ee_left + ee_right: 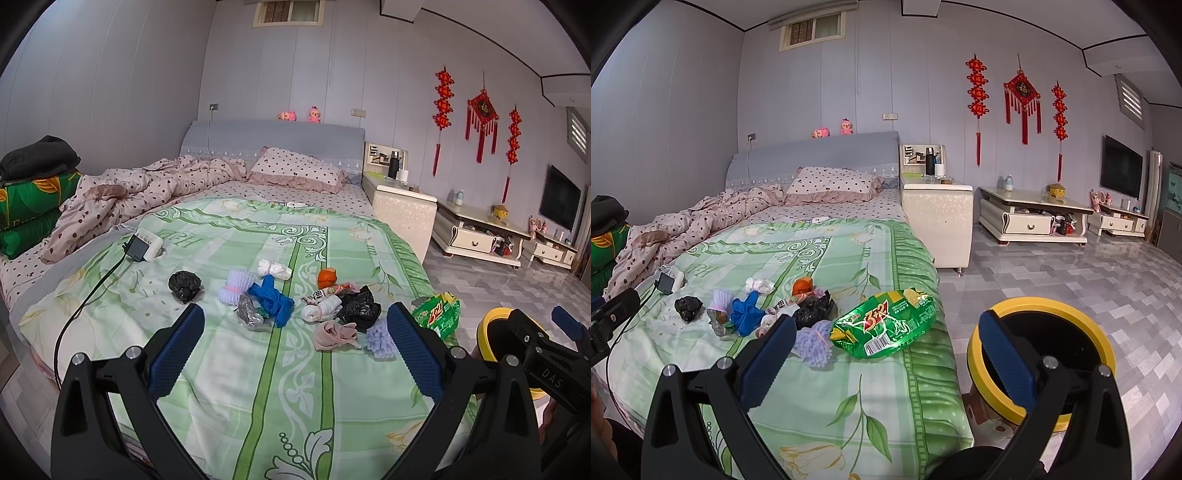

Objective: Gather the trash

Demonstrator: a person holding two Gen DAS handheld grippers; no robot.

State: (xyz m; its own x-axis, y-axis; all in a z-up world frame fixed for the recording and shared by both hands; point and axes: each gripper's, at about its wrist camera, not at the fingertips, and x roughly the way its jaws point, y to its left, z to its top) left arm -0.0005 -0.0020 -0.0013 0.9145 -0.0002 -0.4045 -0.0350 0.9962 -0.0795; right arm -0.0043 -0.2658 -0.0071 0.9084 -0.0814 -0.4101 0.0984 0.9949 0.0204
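Observation:
Several pieces of trash lie on the green bedspread [240, 369]: a black bag [184, 285], a blue glove [273, 300], white tissue [274, 268], an orange peel [327, 277], a pink rag [334, 334], a purple foam net [812, 343] and a green snack bag [884, 323] at the bed's right edge. A yellow-rimmed bin [1043, 354] stands on the floor beside the bed. My left gripper [295, 347] is open and empty in front of the pile. My right gripper [886, 354] is open and empty, near the snack bag and the bin.
A charger with a black cable [142, 245] lies on the bed's left. Rumpled dotted duvet [147, 188] and pillow at the head. A nightstand [938, 218] and low TV cabinets [1030, 216] stand along the wall. Grey tiled floor [1071, 288] to the right.

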